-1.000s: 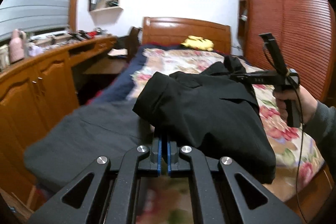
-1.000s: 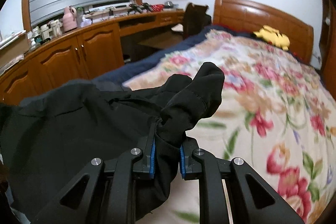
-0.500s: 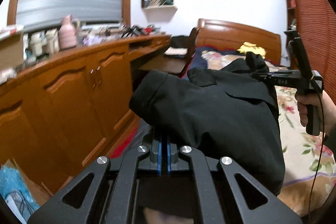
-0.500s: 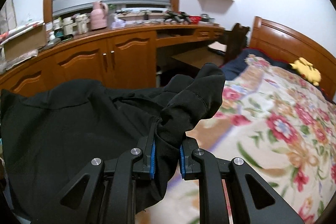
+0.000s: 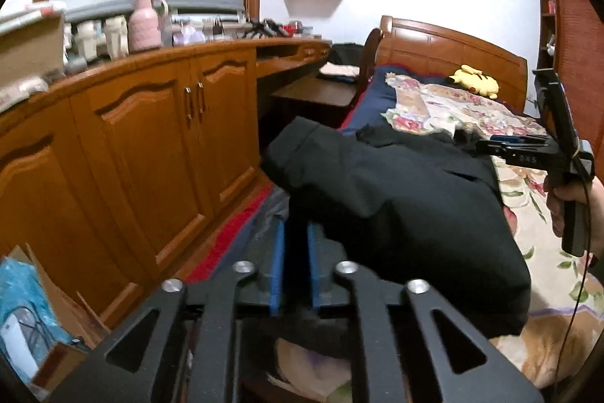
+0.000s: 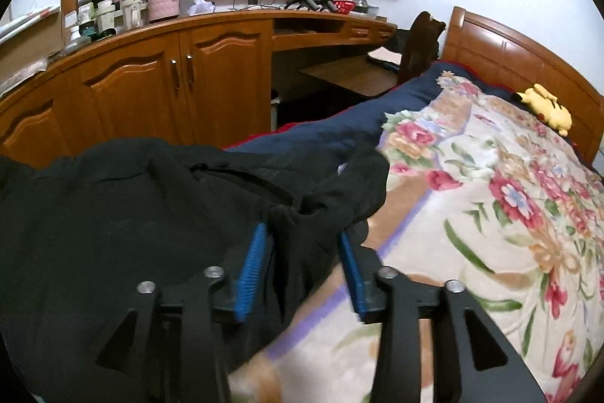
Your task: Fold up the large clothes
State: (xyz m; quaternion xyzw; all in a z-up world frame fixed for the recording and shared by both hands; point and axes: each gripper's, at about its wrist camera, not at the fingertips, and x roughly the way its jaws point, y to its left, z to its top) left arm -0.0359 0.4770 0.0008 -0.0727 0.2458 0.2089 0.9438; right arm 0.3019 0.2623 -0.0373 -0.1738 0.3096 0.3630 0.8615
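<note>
"DAS" (faint) on right gripper [image 5: 487,143]

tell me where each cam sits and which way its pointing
Left wrist: sits on the left gripper, looking along the bed's cabinet side toward the headboard; shows the right gripper and hand.
Right wrist: sits on the right gripper, facing the wooden cabinets; no body visible.
Shared: black garment, yellow plush.

Home bedroom: wooden bed [image 6: 521,63], floral blanket [image 6: 490,199], cabinets [image 6: 158,82]
</note>
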